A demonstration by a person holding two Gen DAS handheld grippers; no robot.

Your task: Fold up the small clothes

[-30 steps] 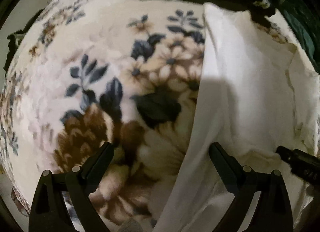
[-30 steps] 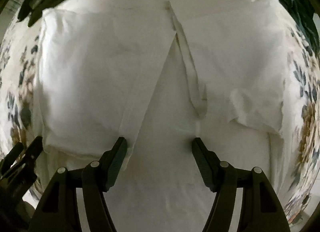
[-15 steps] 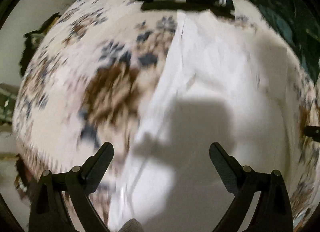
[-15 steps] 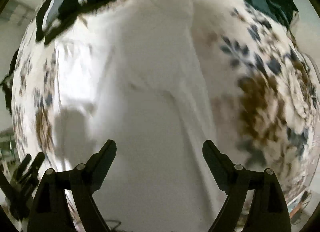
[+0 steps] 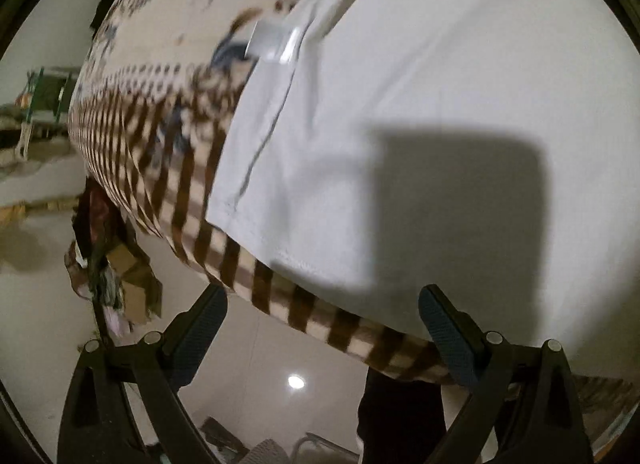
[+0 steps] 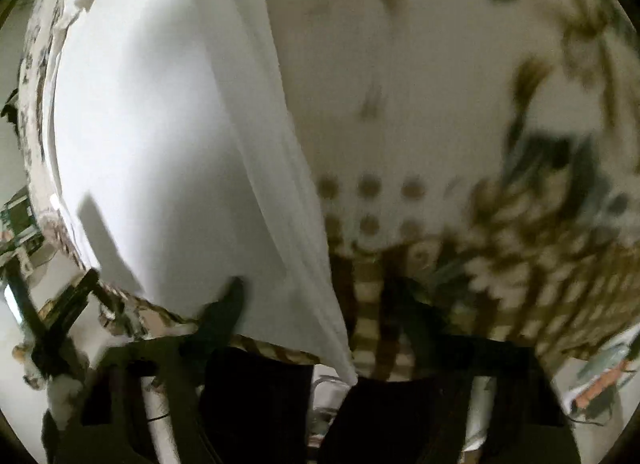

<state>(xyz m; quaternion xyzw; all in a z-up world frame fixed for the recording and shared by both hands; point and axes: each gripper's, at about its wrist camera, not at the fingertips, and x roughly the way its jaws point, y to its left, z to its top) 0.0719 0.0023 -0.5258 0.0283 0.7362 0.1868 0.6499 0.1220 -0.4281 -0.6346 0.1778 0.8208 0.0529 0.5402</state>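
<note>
Over the near blanket edge, our left claw (image 5: 322, 320) spread and empty, white garment (image 5: 420, 123) lying flat on the floral blanket (image 5: 160, 111), our right claw (image 6: 320, 312) blurred, apparently spread, near the hem.

A floral, brown-striped blanket (image 5: 168, 135) hangs over a glossy tiled floor (image 5: 256, 376).

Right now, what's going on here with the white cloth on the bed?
A person is folding a white garment spread on a floral blanket. The left tongs are open at its near hem, gripping nothing. The right tongs are blurred at the garment's right edge; whether they are open or shut is unclear.
</note>
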